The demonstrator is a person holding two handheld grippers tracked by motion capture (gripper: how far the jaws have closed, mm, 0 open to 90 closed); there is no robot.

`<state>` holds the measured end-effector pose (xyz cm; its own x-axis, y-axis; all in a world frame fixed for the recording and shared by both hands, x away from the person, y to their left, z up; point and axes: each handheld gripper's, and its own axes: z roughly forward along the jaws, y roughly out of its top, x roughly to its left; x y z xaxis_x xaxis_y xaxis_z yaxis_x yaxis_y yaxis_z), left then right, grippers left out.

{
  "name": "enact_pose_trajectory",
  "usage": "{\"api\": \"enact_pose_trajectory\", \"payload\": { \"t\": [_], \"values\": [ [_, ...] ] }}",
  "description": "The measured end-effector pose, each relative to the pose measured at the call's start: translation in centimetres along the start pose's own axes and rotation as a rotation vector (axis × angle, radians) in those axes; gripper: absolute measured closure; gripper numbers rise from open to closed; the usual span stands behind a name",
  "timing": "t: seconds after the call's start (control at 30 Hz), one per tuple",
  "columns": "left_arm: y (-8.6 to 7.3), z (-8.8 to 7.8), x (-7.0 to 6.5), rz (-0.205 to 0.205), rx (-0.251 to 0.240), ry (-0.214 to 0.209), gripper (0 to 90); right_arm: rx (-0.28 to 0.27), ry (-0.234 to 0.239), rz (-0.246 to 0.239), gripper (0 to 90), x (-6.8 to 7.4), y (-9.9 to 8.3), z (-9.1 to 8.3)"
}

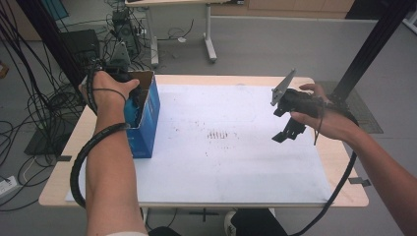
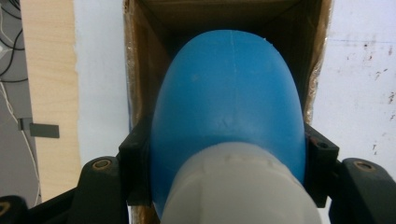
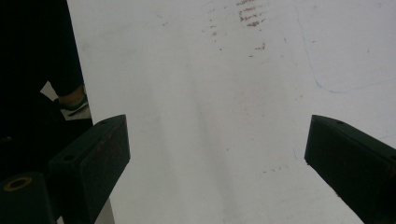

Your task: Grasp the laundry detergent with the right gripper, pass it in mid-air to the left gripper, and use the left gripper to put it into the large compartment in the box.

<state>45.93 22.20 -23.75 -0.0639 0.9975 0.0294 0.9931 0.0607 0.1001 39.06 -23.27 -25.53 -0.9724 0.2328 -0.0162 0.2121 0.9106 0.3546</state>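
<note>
A blue plastic bottle [image 2: 229, 102] with a white cap [image 2: 238, 186] is clamped between the jaws of my left gripper [image 2: 229, 154], cap end toward the camera. It hangs base-first in the open top of a blue cardboard box [image 1: 147, 118] with a brown inside wall [image 2: 140, 84]. In the high view the left gripper [image 1: 130, 98] is over the box at the table's left side. My right gripper [image 1: 287, 130] hovers above the right part of the white sheet. Its jaws [image 3: 217, 144] stand wide apart with nothing between them.
A white sheet [image 1: 231, 142] with faint brown marks covers most of the wooden table [image 1: 344, 196]. Cables and equipment [image 1: 29, 108] lie on the floor to the left. Black frame posts [image 1: 369, 44] rise at both far sides, and another table's leg [image 1: 210, 34] stands behind.
</note>
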Motion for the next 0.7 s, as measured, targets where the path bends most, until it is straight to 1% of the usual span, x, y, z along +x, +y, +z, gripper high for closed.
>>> {"api": "enact_pose_trajectory", "payload": {
  "t": [0.23,0.33,0.7],
  "values": [
    [-0.1,1.3,-0.1,0.008,0.011,0.003,37.6,0.002,0.003,0.000,6.8,0.0,-0.1,0.2],
    [-0.2,1.7,-0.2,0.009,0.007,0.006,37.5,0.005,0.005,0.000,6.8,-0.1,-0.1,0.3],
    [-0.4,3.0,-0.2,0.025,0.020,0.015,37.5,0.008,0.008,0.002,6.8,-0.1,-0.2,0.4]
  ]
}}
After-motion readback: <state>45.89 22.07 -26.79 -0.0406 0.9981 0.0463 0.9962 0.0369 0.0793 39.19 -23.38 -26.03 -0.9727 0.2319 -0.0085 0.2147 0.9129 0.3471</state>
